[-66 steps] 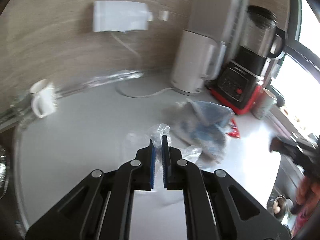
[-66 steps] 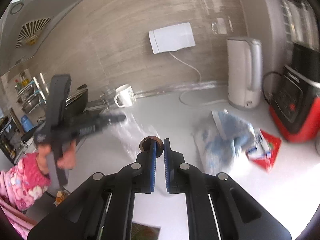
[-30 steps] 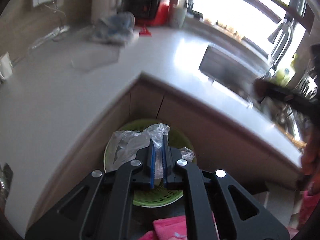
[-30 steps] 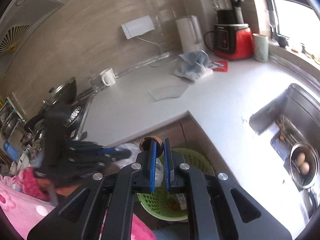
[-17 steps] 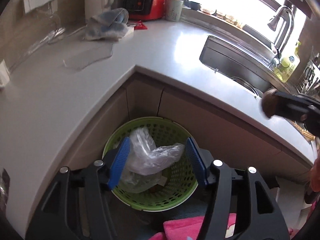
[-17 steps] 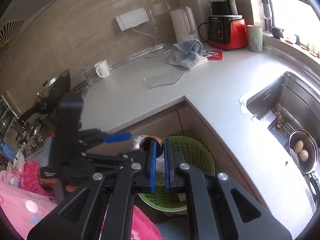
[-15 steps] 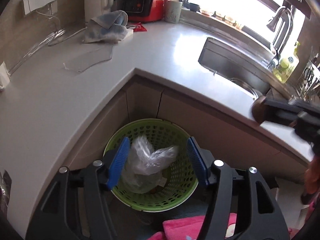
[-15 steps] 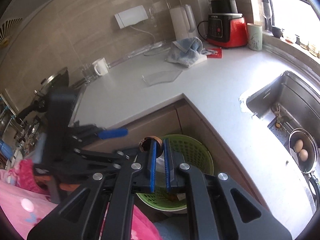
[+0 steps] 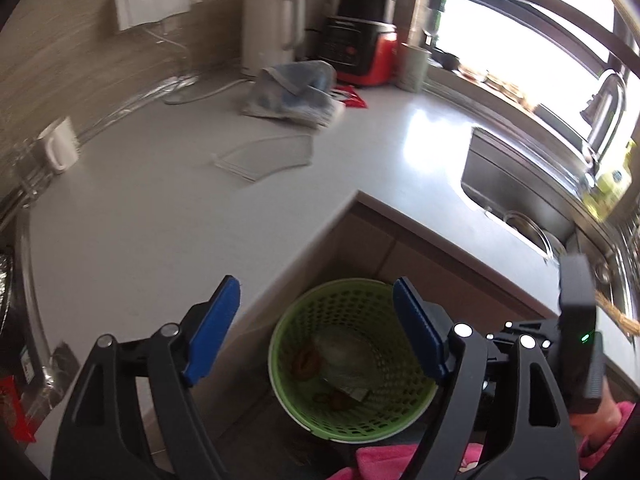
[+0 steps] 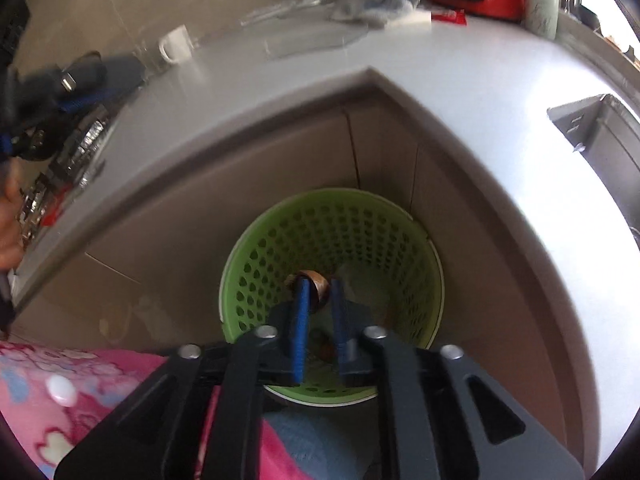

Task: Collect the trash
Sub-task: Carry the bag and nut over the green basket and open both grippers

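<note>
nutshell [image 10: 316, 282] pinched in right gripper [image 10: 319, 292] above green basket [image 10: 416, 248].

Perforated green plastic basket [image 10: 280, 236], glossy white countertop [image 9: 160, 208]

The left gripper [image 9: 316, 328] is showing matte black arms with cut-out slots, silver screw heads at the joints, and blue pads [image 9: 212, 332] lining its fingers. The right gripper [image 10: 318, 300] is showing the same black frame, silver screws and blue pads [image 10: 300, 320]. Seen from the left wrist, the right unit's black housing is glowing with a small green light. The person is wearing pink fabric [image 10: 80, 392] patterned in white, and bare skin is showing at one hand [image 10: 8, 236].
</note>
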Action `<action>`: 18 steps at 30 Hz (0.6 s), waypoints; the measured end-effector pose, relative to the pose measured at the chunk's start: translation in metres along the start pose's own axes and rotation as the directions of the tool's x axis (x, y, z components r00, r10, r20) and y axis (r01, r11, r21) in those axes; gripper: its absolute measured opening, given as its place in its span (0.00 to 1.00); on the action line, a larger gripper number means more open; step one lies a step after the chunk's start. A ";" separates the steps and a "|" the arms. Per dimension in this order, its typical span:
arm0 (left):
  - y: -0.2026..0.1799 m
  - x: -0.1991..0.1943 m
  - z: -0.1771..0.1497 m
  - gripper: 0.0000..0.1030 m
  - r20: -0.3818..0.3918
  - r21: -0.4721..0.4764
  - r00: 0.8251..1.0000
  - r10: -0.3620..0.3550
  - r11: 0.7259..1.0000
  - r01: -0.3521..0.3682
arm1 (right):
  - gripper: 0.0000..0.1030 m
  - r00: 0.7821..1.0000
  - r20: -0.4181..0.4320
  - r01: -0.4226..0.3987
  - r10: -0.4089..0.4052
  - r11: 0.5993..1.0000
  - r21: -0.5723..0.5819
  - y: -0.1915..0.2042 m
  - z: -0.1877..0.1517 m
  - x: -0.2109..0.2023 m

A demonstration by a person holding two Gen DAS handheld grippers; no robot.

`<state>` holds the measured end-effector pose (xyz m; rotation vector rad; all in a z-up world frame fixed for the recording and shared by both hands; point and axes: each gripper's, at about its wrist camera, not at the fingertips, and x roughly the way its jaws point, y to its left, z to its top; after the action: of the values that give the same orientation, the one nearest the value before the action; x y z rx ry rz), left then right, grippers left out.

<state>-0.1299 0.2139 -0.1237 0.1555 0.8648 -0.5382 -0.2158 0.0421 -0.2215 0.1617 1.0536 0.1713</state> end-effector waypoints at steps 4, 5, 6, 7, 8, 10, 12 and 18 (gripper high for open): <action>0.013 0.000 0.004 0.74 0.003 -0.040 1.000 0.013 0.999 -0.013 | 0.41 1.000 -0.003 0.009 -0.009 1.000 0.012 -0.005 0.009 0.002; 0.015 0.000 0.006 0.74 0.003 -0.046 1.000 0.016 0.999 -0.016 | 0.42 1.000 0.005 0.017 -0.017 1.000 0.006 -0.006 0.012 -0.001; 0.016 0.000 0.007 0.74 0.003 -0.049 1.000 0.022 0.999 -0.022 | 0.43 1.000 0.011 0.024 -0.024 1.000 -0.001 -0.006 0.017 -0.004; 0.018 0.000 0.009 0.74 0.007 -0.053 1.000 0.031 0.998 -0.030 | 0.48 1.000 0.016 0.027 -0.027 1.000 -0.003 -0.007 0.020 -0.008; 0.020 0.000 0.012 0.74 0.010 -0.055 0.999 0.038 0.998 -0.037 | 0.55 0.999 0.029 0.035 -0.035 0.999 -0.002 -0.008 0.025 -0.013; 0.022 0.000 0.017 0.77 0.021 -0.058 0.998 0.053 0.997 -0.052 | 0.64 0.996 0.066 0.064 -0.064 0.998 -0.005 -0.007 0.036 -0.027; 0.023 -0.001 0.023 0.84 0.036 -0.061 0.997 0.067 0.996 -0.065 | 0.76 0.992 0.101 0.080 -0.079 0.997 -0.012 -0.005 0.046 -0.039; 0.024 0.009 0.049 0.93 0.067 -0.058 0.992 0.107 0.993 -0.103 | 0.96 0.963 0.233 0.151 -0.134 0.987 -0.054 -0.003 0.085 -0.083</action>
<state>-0.0790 0.2140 -0.1008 0.1306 0.7975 -0.4190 -0.1815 0.0173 -0.1109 0.0392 0.8244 0.0574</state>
